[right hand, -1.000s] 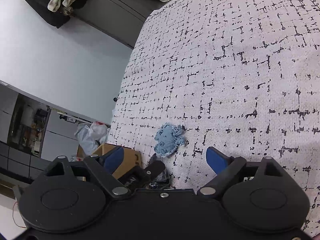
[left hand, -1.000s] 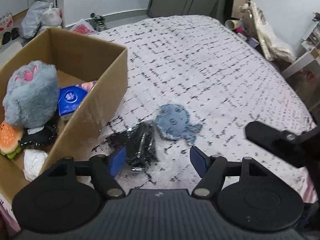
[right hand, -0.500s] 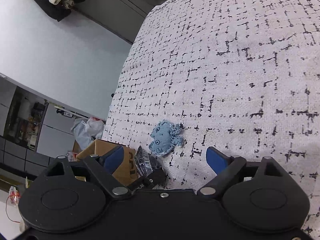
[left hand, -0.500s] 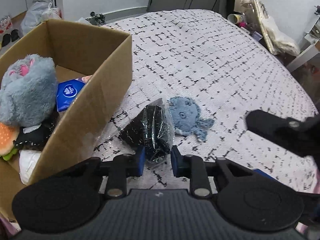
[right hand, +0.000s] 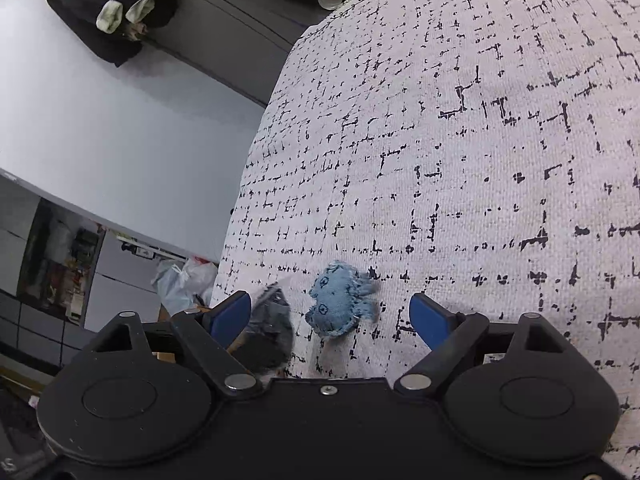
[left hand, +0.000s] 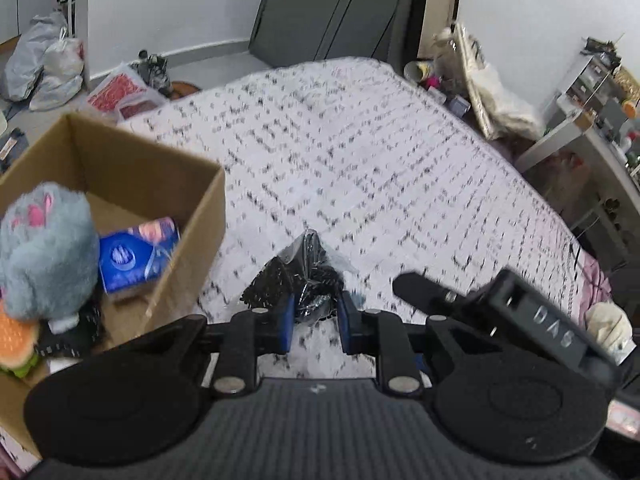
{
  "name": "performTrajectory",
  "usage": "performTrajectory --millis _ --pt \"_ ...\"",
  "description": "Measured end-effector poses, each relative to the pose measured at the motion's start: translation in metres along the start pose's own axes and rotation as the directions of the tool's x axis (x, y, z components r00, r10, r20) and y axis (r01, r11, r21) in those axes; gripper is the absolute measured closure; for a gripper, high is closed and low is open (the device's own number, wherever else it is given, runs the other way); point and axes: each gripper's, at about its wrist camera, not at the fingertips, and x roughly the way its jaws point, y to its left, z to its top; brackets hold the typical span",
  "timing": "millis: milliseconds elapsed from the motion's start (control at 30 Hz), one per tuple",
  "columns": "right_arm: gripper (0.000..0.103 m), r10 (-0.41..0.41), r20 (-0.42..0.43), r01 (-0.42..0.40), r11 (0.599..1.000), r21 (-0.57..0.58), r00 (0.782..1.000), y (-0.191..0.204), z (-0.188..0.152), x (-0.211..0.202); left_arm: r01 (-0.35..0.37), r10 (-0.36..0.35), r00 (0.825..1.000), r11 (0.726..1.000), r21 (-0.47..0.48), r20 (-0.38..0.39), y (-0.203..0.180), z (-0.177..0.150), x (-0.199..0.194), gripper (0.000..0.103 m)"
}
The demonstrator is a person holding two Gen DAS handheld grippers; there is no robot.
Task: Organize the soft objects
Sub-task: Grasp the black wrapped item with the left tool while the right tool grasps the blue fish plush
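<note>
My left gripper [left hand: 316, 312] is shut on a black soft item in a clear plastic bag [left hand: 304, 276] and holds it just above the bed cover [left hand: 360, 160]. In the right wrist view the same bagged item [right hand: 268, 328] shows blurred at the lower left. A small blue plush toy [right hand: 340, 304] lies on the bed ahead of my right gripper [right hand: 330, 308]. Those jaws are closing slowly but still stand wide, and the pads touch nothing. One right finger [left hand: 424, 288] reaches in beside the bag.
An open cardboard box [left hand: 160, 148] stands left of the bag. It holds a grey plush [left hand: 44, 252], a blue tissue pack [left hand: 136, 252] and a burger toy [left hand: 16, 336]. Bags and clutter lie on the floor beyond the bed.
My left gripper closed on the bagged black item and lifted it off the bed; the blue plush is now hidden behind it there. The right gripper has edged closer to the blue plush.
</note>
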Motion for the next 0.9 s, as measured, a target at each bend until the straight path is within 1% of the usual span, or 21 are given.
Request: performTrajectory --millis 67,167,267,433,500,600,767,900 --pt "0.018 -0.001 -0.006 0.002 1.0 0.002 1.0 -0.001 -0.001 0.004 0.009 -0.009 1.0 1.0 -0.018 0.023 0.006 0.004 -0.002 0.082" --pt "0.02 -0.014 -0.019 0.014 1.0 -0.008 1.0 -0.001 -0.003 0.013 0.036 -0.033 0.998 0.997 -0.075 0.051 0.02 0.007 -0.001 0.082" --pt "0.021 -0.023 -0.023 0.022 0.999 -0.029 0.999 0.001 -0.005 0.018 0.056 -0.049 0.996 0.994 -0.094 0.072 0.027 0.01 -0.001 0.082" --pt "0.024 -0.067 -0.025 0.065 0.996 -0.066 0.997 0.006 -0.01 0.034 0.093 -0.085 0.994 0.989 -0.114 0.072 0.035 0.011 0.005 0.082" --pt "0.026 -0.087 -0.027 0.084 0.993 -0.082 0.996 0.006 -0.014 0.04 0.113 -0.105 0.992 0.984 -0.139 0.065 0.04 0.01 0.008 0.082" --pt "0.032 -0.105 -0.008 0.103 0.987 -0.123 0.994 0.009 -0.017 0.046 0.139 -0.13 0.99 0.977 -0.162 0.061 0.045 0.011 0.012 0.082" --pt "0.042 -0.126 0.025 0.128 0.983 -0.131 0.992 0.009 -0.016 0.053 0.179 -0.169 0.983 0.965 -0.194 0.066 0.051 0.013 0.013 0.082" --pt "0.045 -0.123 0.048 0.129 0.984 -0.126 0.991 0.009 -0.015 0.06 0.2 -0.191 0.979 0.96 -0.196 0.064 0.054 0.015 0.015 0.082"
